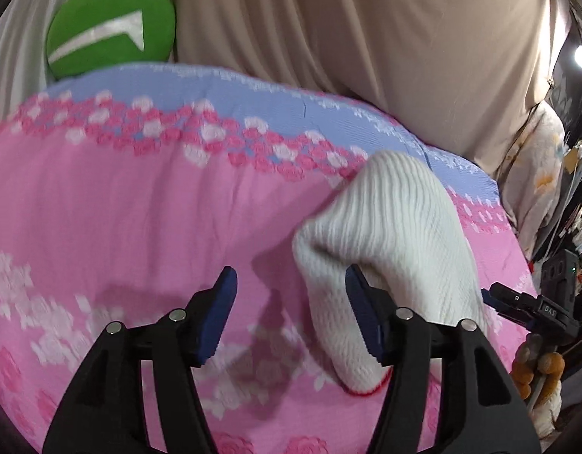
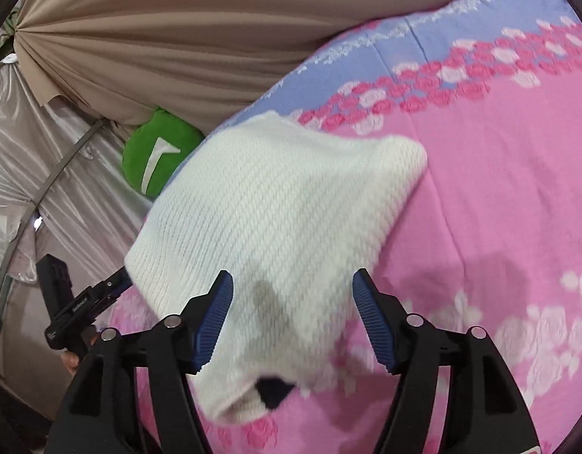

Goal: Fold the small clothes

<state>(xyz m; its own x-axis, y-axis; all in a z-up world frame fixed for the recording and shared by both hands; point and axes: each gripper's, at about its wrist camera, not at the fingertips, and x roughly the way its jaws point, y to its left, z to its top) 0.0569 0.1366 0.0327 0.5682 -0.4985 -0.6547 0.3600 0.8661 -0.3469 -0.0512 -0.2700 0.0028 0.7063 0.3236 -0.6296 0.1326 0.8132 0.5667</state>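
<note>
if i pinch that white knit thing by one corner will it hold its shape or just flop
Probably flop: the white knit garment already lies humped and creased on the pink bedspread, so it looks soft. Its ribbed knit should grip the fingers rather than slip. It looks light, so pushing may bunch it.

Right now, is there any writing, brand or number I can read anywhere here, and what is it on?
"DAS" (small, roughly read): label on the right gripper.
Unreadable: a pale printed strip on the left gripper, too small and blurred.
No letters: the green cushion bears only a white tick-like mark.
No writing on the white sock or the bedspread.
</note>
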